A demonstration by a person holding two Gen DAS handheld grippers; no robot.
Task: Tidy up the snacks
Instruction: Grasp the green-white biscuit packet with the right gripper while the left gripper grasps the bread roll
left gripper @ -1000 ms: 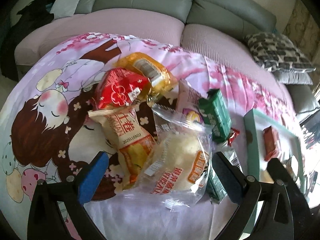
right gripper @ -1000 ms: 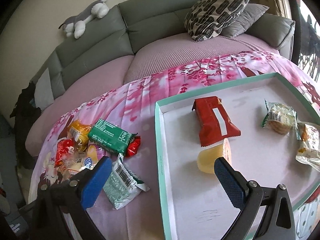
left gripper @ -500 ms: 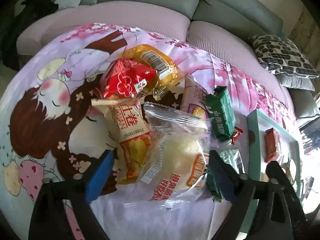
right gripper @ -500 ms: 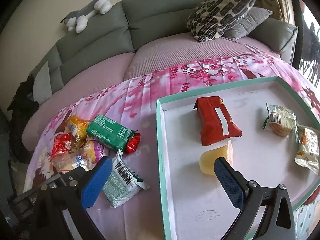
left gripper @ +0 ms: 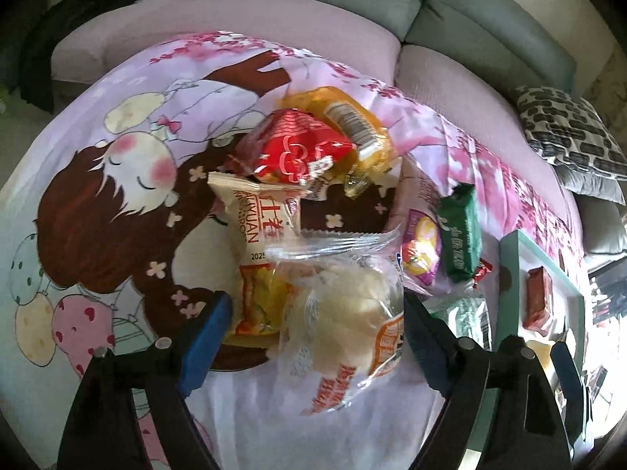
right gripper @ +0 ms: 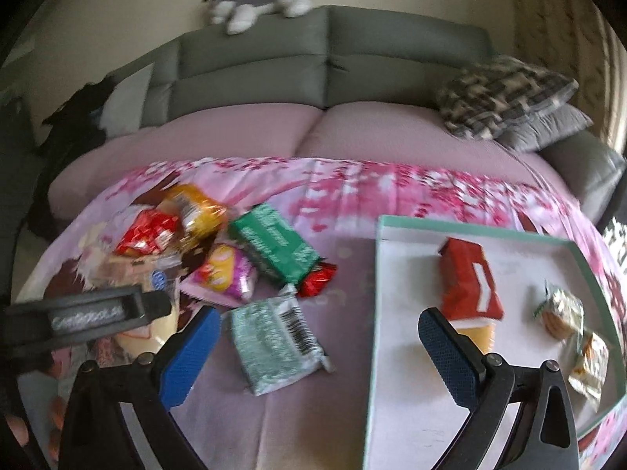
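Snacks (right gripper: 219, 250) mostly remain piled outside our tray (right gripper: 411, 423); four sit inside. Our left gripper (left gripper: 313, 337) clamps the clear bread packet (left gripper: 345, 325); our right gripper (right gripper: 317, 356) gapes empty above the silver-green packet (right gripper: 274, 340).

Snack pile (right gripper: 219, 258) lies left of tray (right gripper: 374, 313) holding four packets.

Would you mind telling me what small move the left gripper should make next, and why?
Probably lift the clear-wrapped bun a little. The left gripper has its jaws around the bun and the beige packet half under it, so a small lift would show whether the bun comes away alone before it goes to the tray, where other snacks already lie.
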